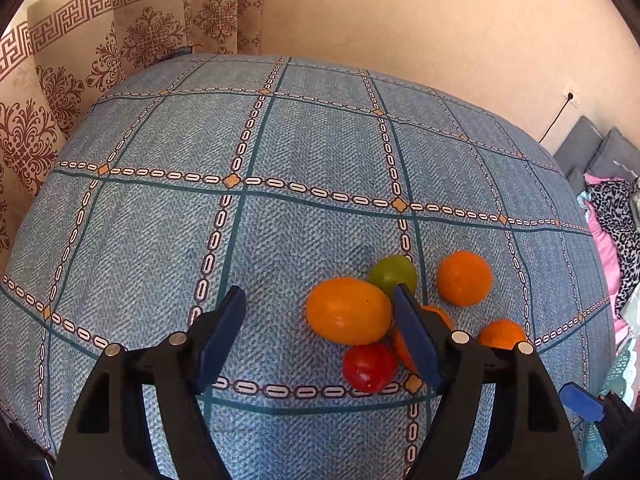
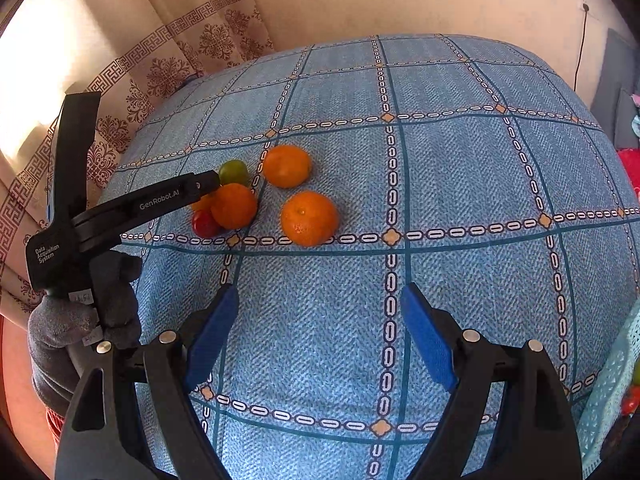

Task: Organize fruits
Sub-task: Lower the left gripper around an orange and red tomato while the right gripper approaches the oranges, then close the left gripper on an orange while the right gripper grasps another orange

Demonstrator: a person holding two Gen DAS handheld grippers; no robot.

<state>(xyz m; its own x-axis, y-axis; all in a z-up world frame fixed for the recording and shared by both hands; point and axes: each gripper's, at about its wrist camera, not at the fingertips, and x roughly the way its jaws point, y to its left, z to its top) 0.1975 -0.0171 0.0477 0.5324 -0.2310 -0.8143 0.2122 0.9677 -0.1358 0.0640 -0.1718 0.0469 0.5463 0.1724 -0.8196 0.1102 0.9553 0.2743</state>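
The right gripper (image 2: pixel 320 332) hangs open over the blue checked cloth (image 2: pixel 460 184), well short of three oranges (image 2: pixel 309 218) clustered beyond.

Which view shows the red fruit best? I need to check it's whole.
The left wrist view: the red fruit lies close and unblocked. In the right wrist view it is small, partly hidden behind an orange.
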